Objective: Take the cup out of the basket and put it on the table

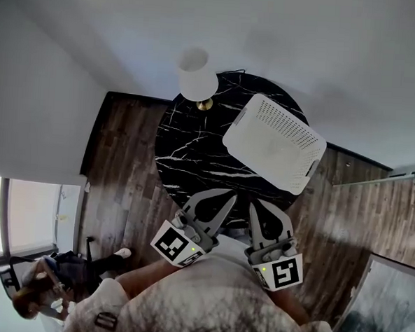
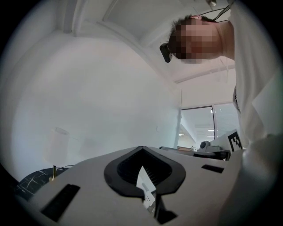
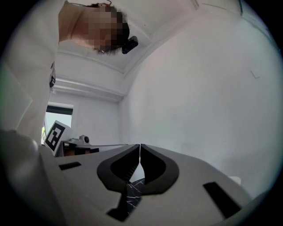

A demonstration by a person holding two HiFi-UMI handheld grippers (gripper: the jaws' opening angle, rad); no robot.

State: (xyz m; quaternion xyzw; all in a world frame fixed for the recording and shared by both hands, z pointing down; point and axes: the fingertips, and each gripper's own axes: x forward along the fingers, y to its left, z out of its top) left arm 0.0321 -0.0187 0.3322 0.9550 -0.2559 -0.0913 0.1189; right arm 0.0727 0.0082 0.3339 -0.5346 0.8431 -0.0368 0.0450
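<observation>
**Grey jaws shut on nothing, basket across the marble**

Grey and closed, the left gripper (image 2: pixel 141 149) has its two jaws meeting at the tips with nothing between them. The right gripper (image 3: pixel 140 146) is the same, its jaws pressed together to a hairline seam. In the opening behind the right jaws' tips a sliver of black, white-veined stone shows.

In the head view the left gripper (image 1: pixel 228 197) and the right gripper (image 1: pixel 255 204) lie side by side at the near edge of the round black marble table (image 1: pixel 194 147). Their tips angle slightly toward each other and point to the far side. Their marker cubes (left (image 1: pixel 176 243), right (image 1: pixel 283 272)) sit close to the person's body, arms drawn in.

The white perforated basket (image 1: pixel 284 121) stands on the far right part of the table, well apart from both grippers and beyond the right one's tips. The cup cannot be made out against its pale inside. A white lamp (image 1: pixel 195 75) stands at the table's far left edge, near the basket's left end. Dark wooden floor (image 1: pixel 123 164) surrounds the table.
</observation>
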